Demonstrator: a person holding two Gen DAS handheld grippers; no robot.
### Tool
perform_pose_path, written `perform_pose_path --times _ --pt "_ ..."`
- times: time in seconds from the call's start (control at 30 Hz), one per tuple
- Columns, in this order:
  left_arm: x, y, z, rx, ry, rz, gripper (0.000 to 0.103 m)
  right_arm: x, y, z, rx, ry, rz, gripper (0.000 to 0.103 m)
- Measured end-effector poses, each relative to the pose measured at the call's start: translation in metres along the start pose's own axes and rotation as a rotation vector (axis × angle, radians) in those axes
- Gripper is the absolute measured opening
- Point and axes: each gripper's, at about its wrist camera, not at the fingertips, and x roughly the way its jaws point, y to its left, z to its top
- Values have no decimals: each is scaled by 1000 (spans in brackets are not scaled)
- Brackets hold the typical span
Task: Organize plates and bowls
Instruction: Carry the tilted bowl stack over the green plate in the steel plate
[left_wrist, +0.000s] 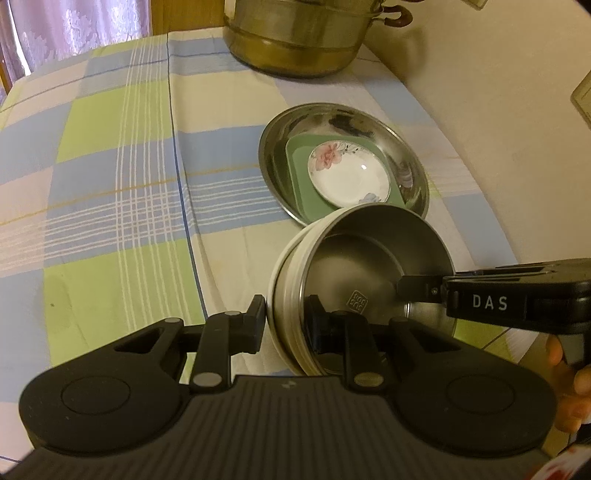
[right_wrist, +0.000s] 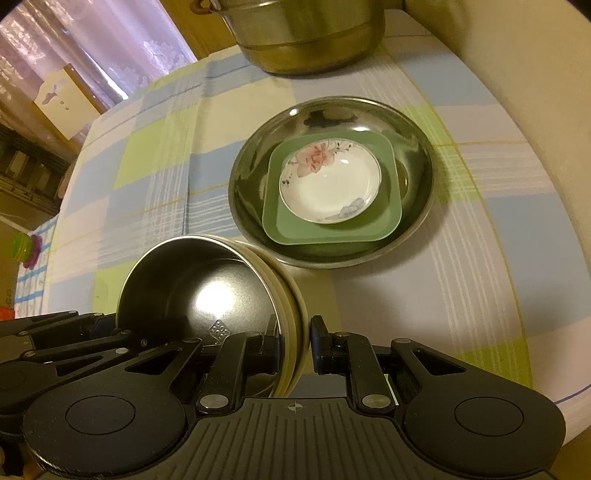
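Note:
A steel bowl (left_wrist: 362, 266) (right_wrist: 192, 288) with a cream outer edge hangs tilted just above the tablecloth, held from both sides. My left gripper (left_wrist: 286, 321) (right_wrist: 110, 328) is shut on its left rim, one finger inside and one outside. My right gripper (right_wrist: 295, 347) (left_wrist: 406, 291) is shut on the opposite rim. Just behind the bowl sits a round steel plate (left_wrist: 269, 147) (right_wrist: 236, 192). In it lies a green square plate (left_wrist: 299, 177) (right_wrist: 273, 221), and on that a white floral saucer (left_wrist: 349, 177) (right_wrist: 328, 181).
A large steel pot (left_wrist: 295, 40) (right_wrist: 306, 37) stands at the table's far edge. The checked tablecloth (left_wrist: 110, 184) stretches bare to the left. A pale wall (left_wrist: 498, 110) borders the right side. A person's fingers (left_wrist: 576, 387) hold the right gripper's handle.

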Motion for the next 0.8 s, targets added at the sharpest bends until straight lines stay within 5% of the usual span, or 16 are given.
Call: perform_pose_path --times 0.8 --pt "-14 -24 39 37 -77 -32 21 -36 -12 29 -2 -93 -10 16"
